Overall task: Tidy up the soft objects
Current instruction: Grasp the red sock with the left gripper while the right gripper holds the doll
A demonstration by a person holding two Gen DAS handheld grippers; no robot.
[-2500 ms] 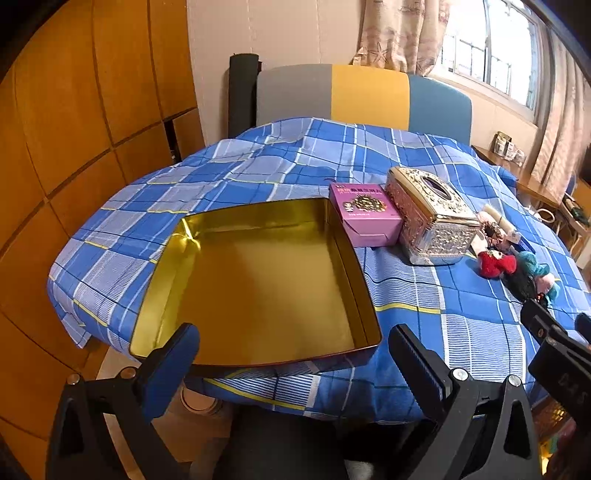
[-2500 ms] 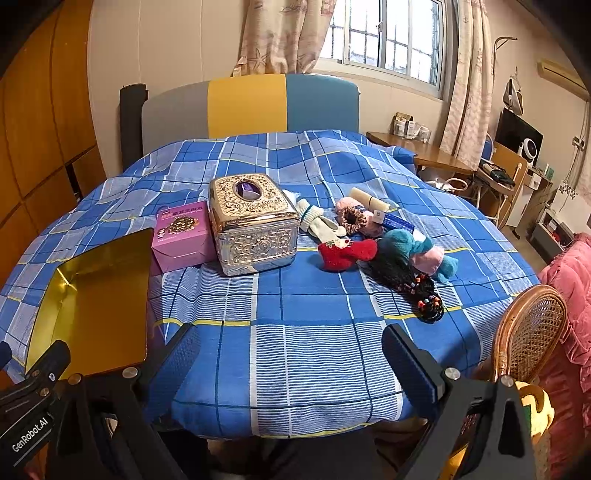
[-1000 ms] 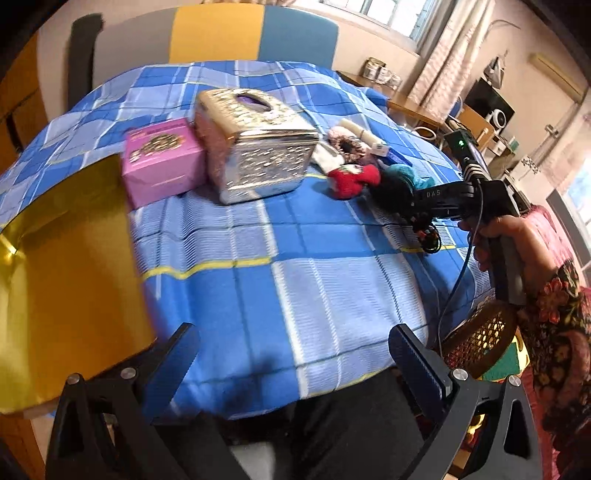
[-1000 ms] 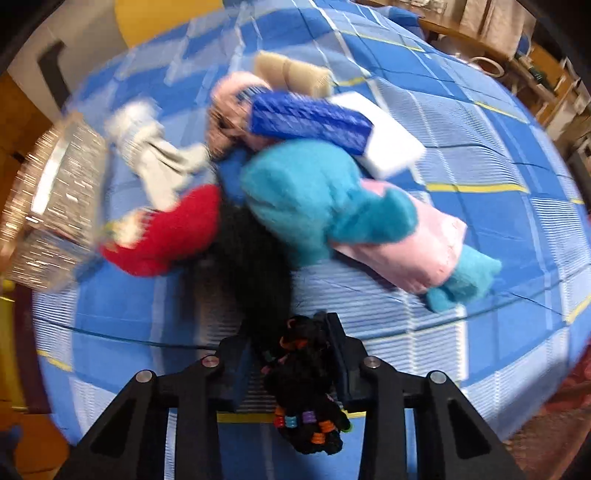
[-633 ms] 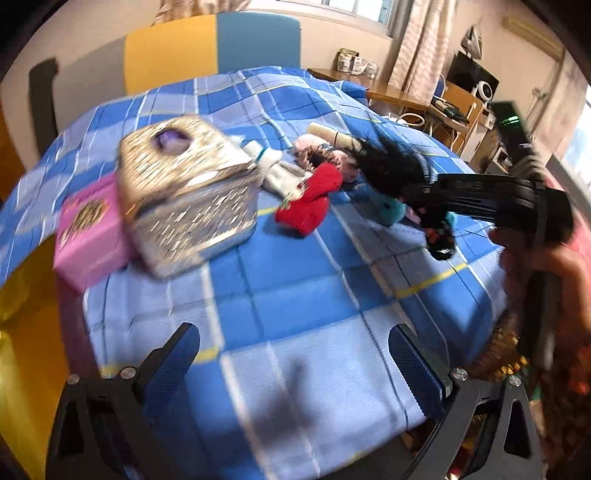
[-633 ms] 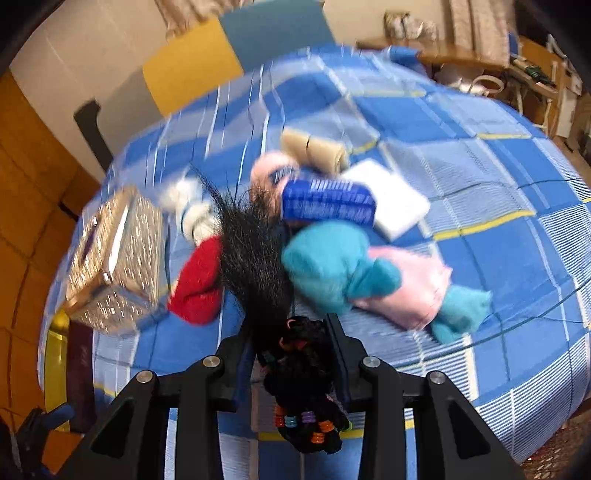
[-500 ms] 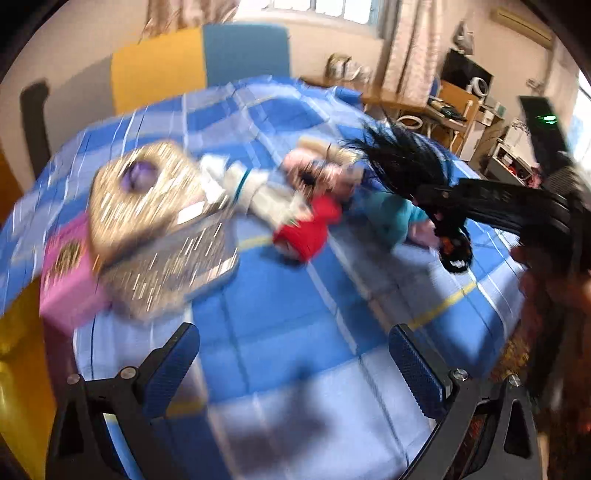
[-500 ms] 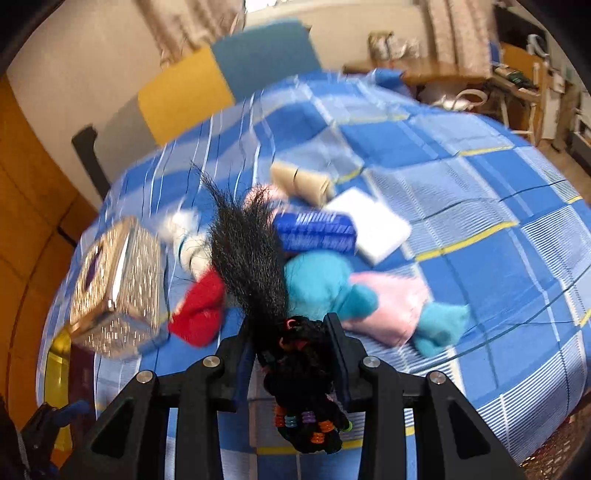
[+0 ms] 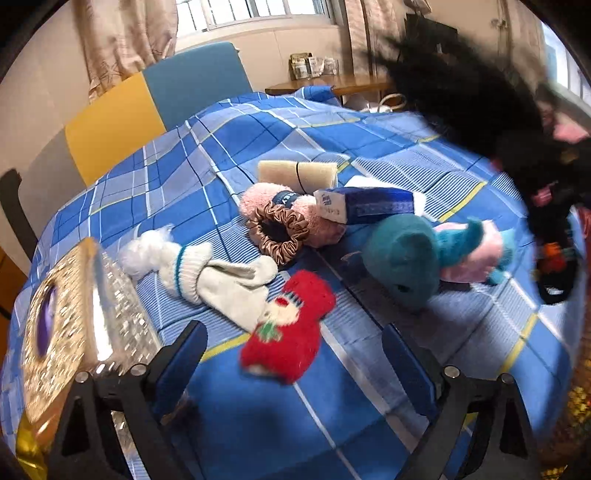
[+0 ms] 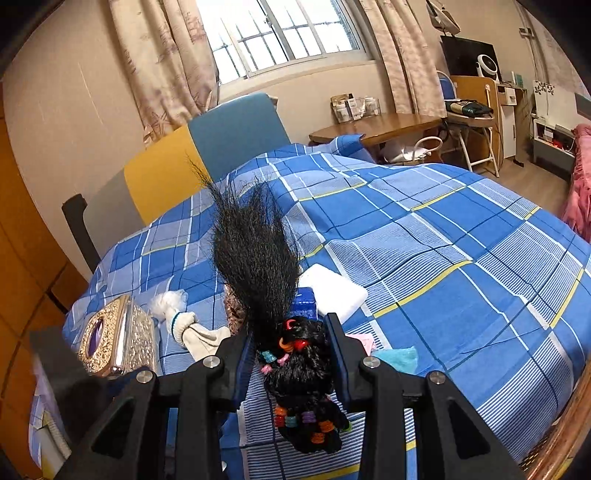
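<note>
At bottom centre the right gripper (image 10: 291, 354) clamps a black hairpiece (image 10: 258, 266) with coloured beads, its strands fanning upward. Behind lies a blue checked cloth (image 10: 443, 236). At lower left sit a silver box (image 10: 110, 339) and a white sock (image 10: 192, 328).

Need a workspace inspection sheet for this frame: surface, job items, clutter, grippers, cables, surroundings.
Surface: blue plaid cloth over the table, wrinkled.
Job's things: red sock, white sock, brown scrunchie, pink roll, teal plush and beige roll lie in a loose pile; black hairpiece is lifted off it.
Clutter: silver tissue box, white block.
Grippers: left gripper open, jaws just closing a little, nothing between them, red sock just ahead; right gripper shut on the hairpiece's beaded end.
Cables: nothing seen.
Surroundings: chair back, window, curtains, side table.
</note>
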